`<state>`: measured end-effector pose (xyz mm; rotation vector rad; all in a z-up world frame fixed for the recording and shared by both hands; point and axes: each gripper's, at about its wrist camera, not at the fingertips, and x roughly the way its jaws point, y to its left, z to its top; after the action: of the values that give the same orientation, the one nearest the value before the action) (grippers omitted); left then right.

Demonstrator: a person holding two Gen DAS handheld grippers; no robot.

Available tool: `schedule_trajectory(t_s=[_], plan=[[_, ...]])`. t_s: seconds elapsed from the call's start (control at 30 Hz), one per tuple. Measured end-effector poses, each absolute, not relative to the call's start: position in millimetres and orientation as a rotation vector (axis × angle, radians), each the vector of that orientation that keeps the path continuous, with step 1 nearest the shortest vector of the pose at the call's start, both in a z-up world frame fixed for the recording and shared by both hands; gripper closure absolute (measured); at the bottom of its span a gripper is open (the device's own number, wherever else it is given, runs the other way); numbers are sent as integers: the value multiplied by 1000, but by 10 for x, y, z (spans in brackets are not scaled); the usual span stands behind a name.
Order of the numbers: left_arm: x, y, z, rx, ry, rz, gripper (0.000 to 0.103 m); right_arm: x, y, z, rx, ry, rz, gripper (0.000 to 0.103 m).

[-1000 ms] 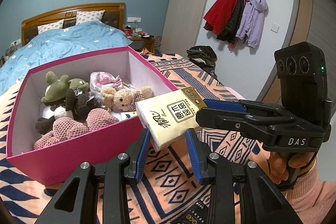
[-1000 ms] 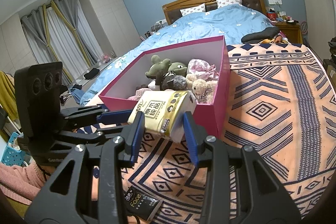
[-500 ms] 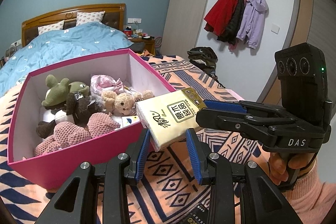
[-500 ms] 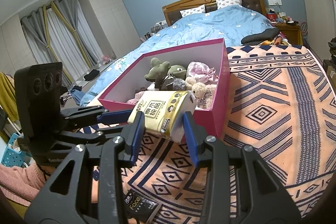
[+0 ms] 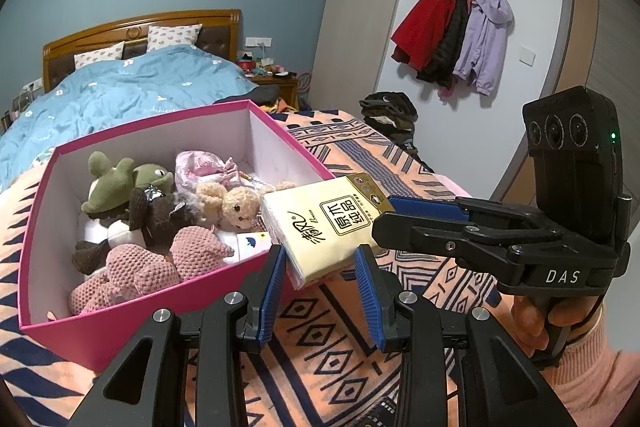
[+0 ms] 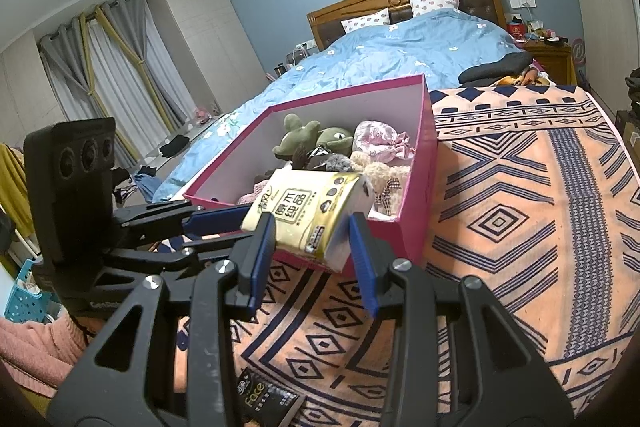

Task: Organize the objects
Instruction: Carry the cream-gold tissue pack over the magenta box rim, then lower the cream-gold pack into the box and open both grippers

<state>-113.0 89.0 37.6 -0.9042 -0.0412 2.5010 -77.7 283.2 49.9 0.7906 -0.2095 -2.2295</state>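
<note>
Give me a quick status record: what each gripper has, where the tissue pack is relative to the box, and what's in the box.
left gripper: closed on the tissue pack, pads against its sides
right gripper: closed on the same pack, from the other end
pack position: in the air, at the near rim of the pink box, not inside
box contents: plush toys, roughly half the floor bare
box support: patterned bedspread
</note>
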Motion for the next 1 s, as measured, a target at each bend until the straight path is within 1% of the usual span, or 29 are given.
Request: schedule_trajectory(t_s=[1.0], plan=[[-1315, 901, 403, -915, -39, 2519, 67, -991, 2824, 525, 796, -230, -2238, 62]])
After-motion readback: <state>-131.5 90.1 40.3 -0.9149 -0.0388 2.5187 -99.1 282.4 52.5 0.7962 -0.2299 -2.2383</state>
